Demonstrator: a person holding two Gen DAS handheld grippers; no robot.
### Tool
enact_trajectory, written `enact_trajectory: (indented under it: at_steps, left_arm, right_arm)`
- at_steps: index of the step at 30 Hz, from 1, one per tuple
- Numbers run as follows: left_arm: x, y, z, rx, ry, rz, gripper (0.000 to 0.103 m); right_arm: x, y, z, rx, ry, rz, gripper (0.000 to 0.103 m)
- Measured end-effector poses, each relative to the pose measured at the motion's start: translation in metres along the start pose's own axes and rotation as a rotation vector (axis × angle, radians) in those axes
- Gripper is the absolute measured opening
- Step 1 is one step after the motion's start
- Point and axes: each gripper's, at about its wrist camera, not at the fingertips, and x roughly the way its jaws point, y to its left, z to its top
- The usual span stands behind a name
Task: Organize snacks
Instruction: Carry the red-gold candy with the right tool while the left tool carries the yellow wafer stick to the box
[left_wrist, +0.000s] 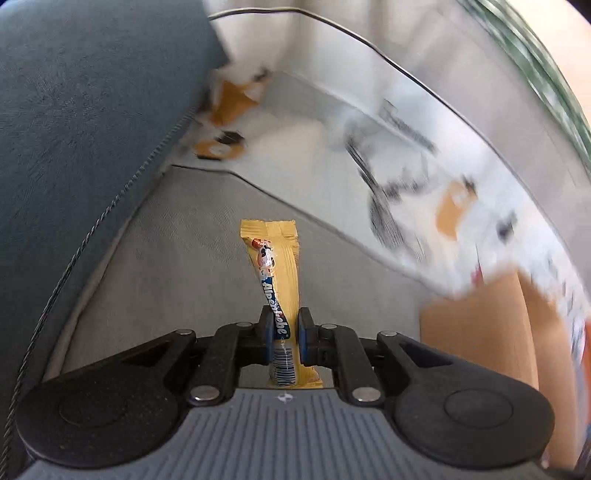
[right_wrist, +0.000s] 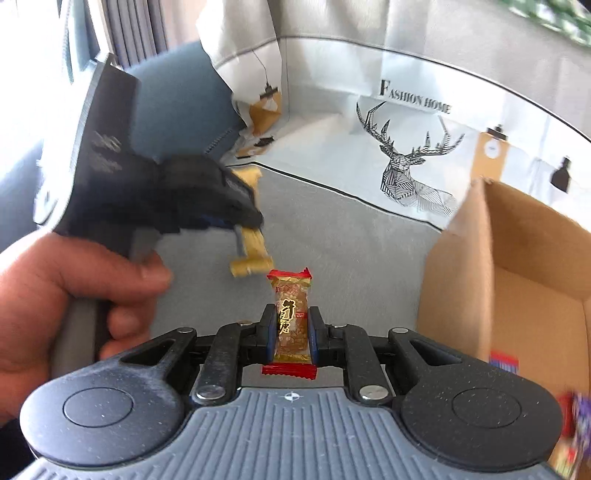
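To the left of the open brown cardboard box (right_wrist: 517, 280), the left gripper (left_wrist: 285, 334) pinches a long yellow plastic stick packet (left_wrist: 275, 266) near its barcode end, so most of the packet stands free above the grey sofa seat (left_wrist: 166, 258). It looks light and thin, and I think it can bend or slide if it is held only by the end. The right gripper (right_wrist: 291, 330), nearer to the box, is pressed on a small gold candy wrapper with red ends (right_wrist: 291, 317) at its middle, a firmer hold on a crinkly, slippery film. Toward the box the seat is bare; the upright box flap (right_wrist: 461, 258) is the edge to pass over.
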Motion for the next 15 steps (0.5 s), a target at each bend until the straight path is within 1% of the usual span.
enact_trajectory:
  at_steps: [3, 6, 8, 10, 11, 12, 13, 15]
  left_arm:
    - [-0.032, -0.006, -0.022, 0.112, -0.016, -0.014, 0.013]
    - [-0.062, -0.006, -0.046, 0.222, -0.022, -0.008, 0.013]
    - [-0.076, -0.003, -0.058, 0.262, -0.013, -0.015, 0.013]
    - [-0.090, 0.001, -0.064, 0.277, -0.018, -0.061, 0.013]
    - [-0.093, 0.002, -0.065, 0.285, -0.008, -0.078, 0.013]
    - [-0.094, 0.004, -0.068, 0.290, 0.015, -0.085, 0.013]
    - [-0.092, 0.007, -0.070, 0.284, 0.057, -0.099, 0.013]
    - [-0.084, 0.015, -0.070, 0.240, 0.169, -0.158, 0.013]
  right_arm:
    - [-0.027, 0.007, -0.024, 0.032, -0.017, 0.001, 0.018]
    - [-0.052, 0.012, -0.050, 0.038, -0.018, 0.016, 0.018]
    - [-0.065, 0.015, -0.065, 0.010, -0.017, 0.032, 0.018]
    - [-0.074, 0.017, -0.078, -0.017, -0.014, 0.050, 0.017]
    - [-0.078, 0.018, -0.083, -0.023, -0.014, 0.059, 0.017]
    - [-0.080, 0.019, -0.089, -0.029, -0.019, 0.068, 0.018]
    - [-0.082, 0.021, -0.095, -0.035, -0.028, 0.078, 0.018]
    - [-0.082, 0.025, -0.108, -0.039, -0.039, 0.102, 0.017]
